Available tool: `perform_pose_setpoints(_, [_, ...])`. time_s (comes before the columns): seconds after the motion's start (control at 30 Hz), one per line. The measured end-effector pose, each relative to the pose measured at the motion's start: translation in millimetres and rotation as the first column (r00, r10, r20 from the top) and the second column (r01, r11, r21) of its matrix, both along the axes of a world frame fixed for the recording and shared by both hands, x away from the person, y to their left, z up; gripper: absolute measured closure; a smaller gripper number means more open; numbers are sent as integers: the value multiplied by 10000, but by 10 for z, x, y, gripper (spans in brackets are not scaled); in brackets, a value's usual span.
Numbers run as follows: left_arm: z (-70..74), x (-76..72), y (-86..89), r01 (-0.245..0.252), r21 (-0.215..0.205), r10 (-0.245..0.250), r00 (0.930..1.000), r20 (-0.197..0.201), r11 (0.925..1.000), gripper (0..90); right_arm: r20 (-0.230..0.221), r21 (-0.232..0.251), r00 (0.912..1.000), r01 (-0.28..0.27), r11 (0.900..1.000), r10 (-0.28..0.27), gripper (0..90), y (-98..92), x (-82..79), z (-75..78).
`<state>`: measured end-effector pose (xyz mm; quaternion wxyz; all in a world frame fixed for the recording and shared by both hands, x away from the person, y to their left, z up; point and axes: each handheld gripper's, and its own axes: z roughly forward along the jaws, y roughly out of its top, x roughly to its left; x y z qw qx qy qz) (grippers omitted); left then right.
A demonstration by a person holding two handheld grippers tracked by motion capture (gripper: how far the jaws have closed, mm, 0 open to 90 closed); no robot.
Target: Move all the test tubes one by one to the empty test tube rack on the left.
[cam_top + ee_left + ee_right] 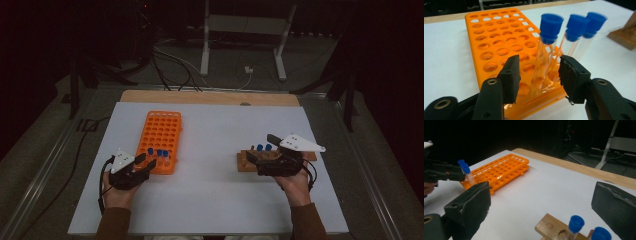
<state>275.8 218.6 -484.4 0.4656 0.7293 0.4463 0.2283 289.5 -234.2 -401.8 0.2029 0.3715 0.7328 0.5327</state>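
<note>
An orange tube rack point(162, 135) lies on the left of the white table top point(215, 190). Three clear tubes with blue caps point(157, 152) stand at its near end. My left gripper point(145, 162) is open at that end. In the left gripper view its jaws point(539, 72) stand on either side of the nearest tube point(550, 30) with gaps on both sides. On the right, a wooden holder point(243, 161) carries two blue-capped tubes point(264, 147). My right gripper point(262, 148) hovers wide open over it, its jaws well apart around the tubes point(576, 222).
A bare wooden strip point(210, 96) runs along the table's far edge. Beyond it, on the dark floor, stand a white metal frame point(205, 50) and loose cables point(170, 65). The rack's far rows point(496, 17) hold no tubes.
</note>
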Motion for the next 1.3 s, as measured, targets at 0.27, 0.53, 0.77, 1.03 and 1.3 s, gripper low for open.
perform_pose_setpoints(0.27, [87,-70,3,253,-583,-242,9995,182,9980,334,-10,10,9992,388,9992,-388,25,-125,31,2])
perform_pose_setpoints(0.53, [166,-135,-39,234,-494,-211,9987,461,9985,85,10,-413,9963,858,9955,-858,25,-219,64,-44])
perform_pose_setpoints(0.77, [193,-137,-47,196,-466,-169,9982,582,9987,12,-153,-294,9936,1118,9933,-1123,25,-330,109,-138])
perform_pose_setpoints(1.03, [188,-130,-56,148,-527,-119,9984,556,9985,12,-458,-459,9902,1296,9905,-1317,33,-451,142,-266])
perform_pose_setpoints(1.3, [191,-132,-68,144,-531,-114,9983,574,9985,13,-820,-747,9903,1066,9915,-1126,163,-483,171,-377])
